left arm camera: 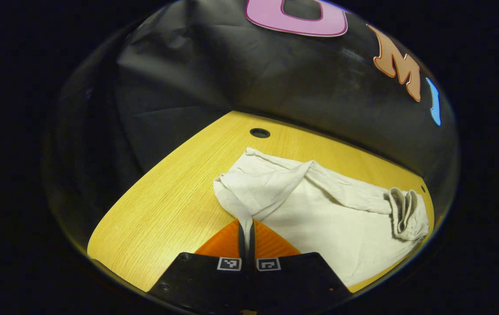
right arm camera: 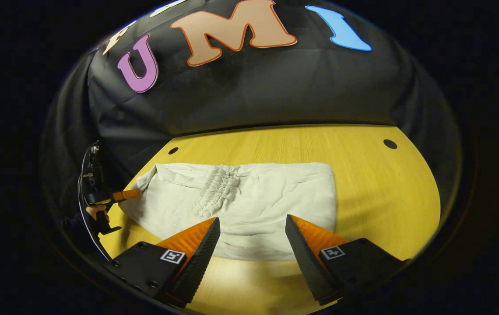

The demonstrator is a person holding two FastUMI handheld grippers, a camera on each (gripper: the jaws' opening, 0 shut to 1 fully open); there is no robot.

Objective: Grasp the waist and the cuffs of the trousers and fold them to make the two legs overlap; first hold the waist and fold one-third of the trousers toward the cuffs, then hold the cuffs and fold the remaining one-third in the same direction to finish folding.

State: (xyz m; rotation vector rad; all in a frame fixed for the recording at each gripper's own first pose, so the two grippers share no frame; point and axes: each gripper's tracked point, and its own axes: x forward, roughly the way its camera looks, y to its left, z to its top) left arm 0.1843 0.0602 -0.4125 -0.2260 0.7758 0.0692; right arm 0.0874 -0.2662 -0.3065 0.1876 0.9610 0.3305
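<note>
Cream trousers (right arm camera: 249, 201) lie folded on the yellow wooden table (right arm camera: 376, 188). Their gathered elastic waist (right arm camera: 216, 188) rests on top near the middle. My right gripper (right arm camera: 253, 232) hovers open just above the near edge of the cloth, with nothing between its fingers. My left gripper (left arm camera: 247, 224) is shut on a pinch of the trousers' (left arm camera: 319, 210) end, which rises in a peak from the table. The ribbed waist (left arm camera: 407, 210) lies bunched at the far right. In the right gripper view, the left gripper (right arm camera: 127, 194) holds the left end of the cloth, with a hand (right arm camera: 96, 212) behind it.
The table has round holes near its back edge (right arm camera: 390, 144) (right arm camera: 173, 150) (left arm camera: 259, 133). The black booth wall (right arm camera: 249, 96) stands right behind the table. Bare tabletop (left arm camera: 166, 205) lies left of the trousers, and more (right arm camera: 385, 205) to their right.
</note>
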